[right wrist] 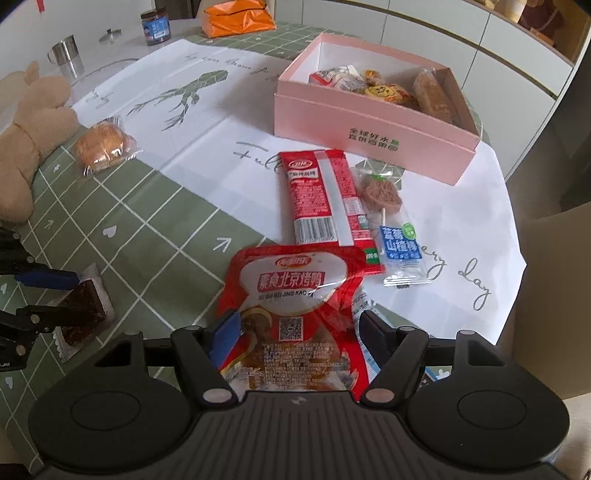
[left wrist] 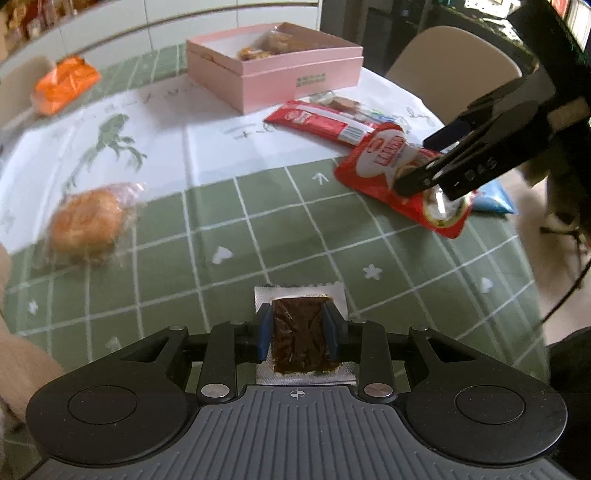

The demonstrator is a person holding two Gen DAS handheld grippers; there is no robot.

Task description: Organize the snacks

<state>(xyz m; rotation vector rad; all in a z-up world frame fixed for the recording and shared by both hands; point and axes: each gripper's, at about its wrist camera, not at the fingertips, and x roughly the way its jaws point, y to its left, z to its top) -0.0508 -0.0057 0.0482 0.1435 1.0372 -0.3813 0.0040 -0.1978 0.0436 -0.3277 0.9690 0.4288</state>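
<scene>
My left gripper (left wrist: 297,314) is shut on a dark brown snack in a clear silver-edged wrapper (left wrist: 299,332), blue pads pressing its two sides low over the green checked cloth. The right wrist view shows the same left gripper (right wrist: 62,295) and brown snack (right wrist: 83,306) at the left edge. My right gripper (right wrist: 299,325) squeezes a creased red pouch (right wrist: 291,280) between wide-set pads. The left wrist view shows that right gripper (left wrist: 413,164) on the pouch (left wrist: 373,166). The open pink box (right wrist: 369,122) behind holds several wrapped snacks.
On the table lie a long red pack (right wrist: 317,192), a lollipop packet (right wrist: 384,199), a wrapped bun (right wrist: 101,146), an orange bag (right wrist: 236,18) and a blue packet (left wrist: 493,197). A plush toy (right wrist: 29,122) sits left; a jar (right wrist: 156,27) behind. A chair (left wrist: 454,62) stands beyond the table edge.
</scene>
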